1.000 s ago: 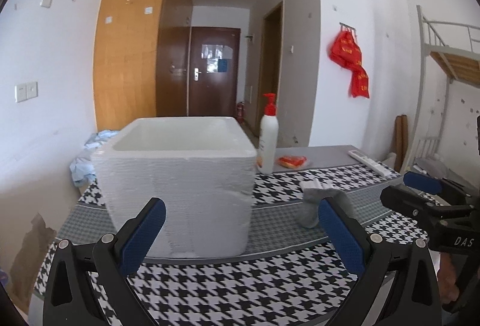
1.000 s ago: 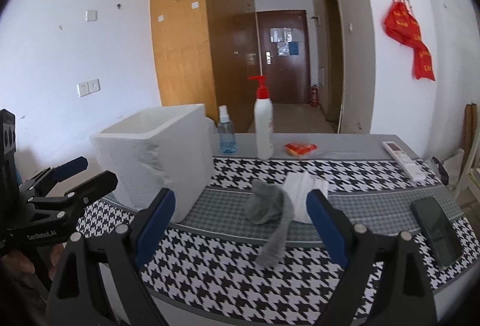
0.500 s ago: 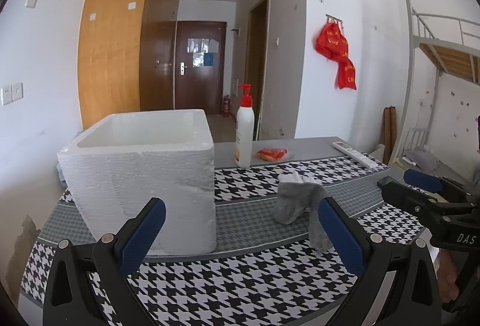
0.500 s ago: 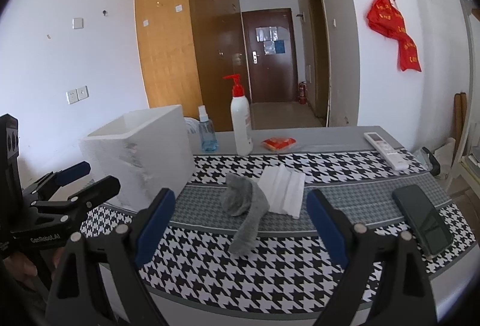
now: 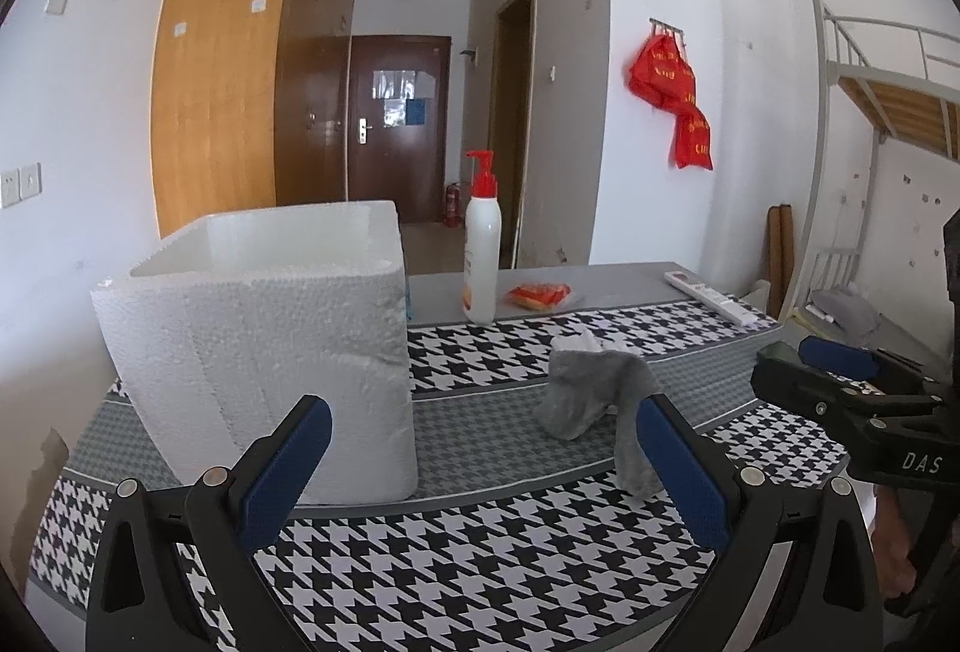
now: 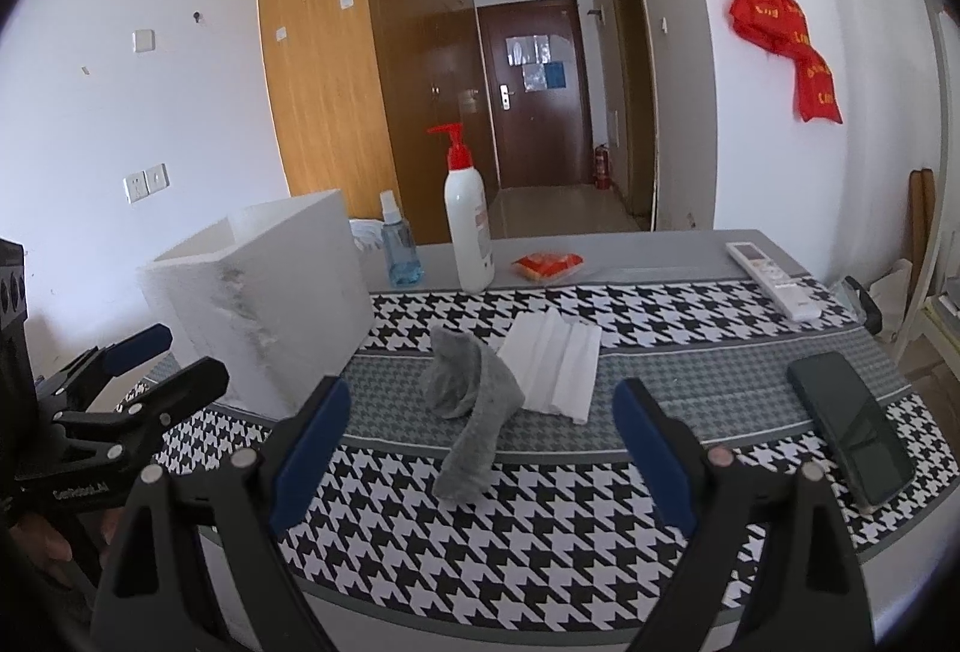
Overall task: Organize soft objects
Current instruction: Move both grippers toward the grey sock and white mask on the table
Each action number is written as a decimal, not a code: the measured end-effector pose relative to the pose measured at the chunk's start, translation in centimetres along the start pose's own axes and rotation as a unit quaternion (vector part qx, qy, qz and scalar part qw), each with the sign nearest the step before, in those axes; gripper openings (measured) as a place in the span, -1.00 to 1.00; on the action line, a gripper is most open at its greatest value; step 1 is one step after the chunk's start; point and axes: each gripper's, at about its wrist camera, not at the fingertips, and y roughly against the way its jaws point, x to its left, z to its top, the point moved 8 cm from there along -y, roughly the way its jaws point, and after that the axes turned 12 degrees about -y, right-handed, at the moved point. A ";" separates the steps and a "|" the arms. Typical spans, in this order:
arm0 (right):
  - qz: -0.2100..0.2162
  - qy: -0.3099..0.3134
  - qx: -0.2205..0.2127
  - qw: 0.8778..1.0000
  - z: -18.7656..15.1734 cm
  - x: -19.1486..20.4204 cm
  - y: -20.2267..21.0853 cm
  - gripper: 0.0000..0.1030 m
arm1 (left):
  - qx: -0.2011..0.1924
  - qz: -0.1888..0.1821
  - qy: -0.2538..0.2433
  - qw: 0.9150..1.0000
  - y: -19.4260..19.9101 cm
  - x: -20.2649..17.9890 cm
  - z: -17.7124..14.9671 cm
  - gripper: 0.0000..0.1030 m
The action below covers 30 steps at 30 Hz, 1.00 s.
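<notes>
**Getting ready to grab the sock**

The white box sits at 9 o'clock. The gray sock lies at 12 o'clock on the surface. The left gripper and right gripper are both spread and hold nothing. Next, I think, one must pinch the sock.

Stood at the back: white pump bottle, small blue spray bottle. Lay flat: remote, dark phone.
</notes>
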 end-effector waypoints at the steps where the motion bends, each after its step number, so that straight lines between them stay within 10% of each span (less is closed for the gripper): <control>1: 0.000 0.000 0.003 1.000 -0.1 0.0 -0.2 0.78 | 0.001 0.000 -0.001 1.000 -0.1 0.0 -0.1 0.98; 30: -0.007 0.003 0.068 0.998 -0.8 -0.4 -7.0 0.72 | 0.051 0.010 0.010 0.999 -4.1 1.2 -2.0 0.98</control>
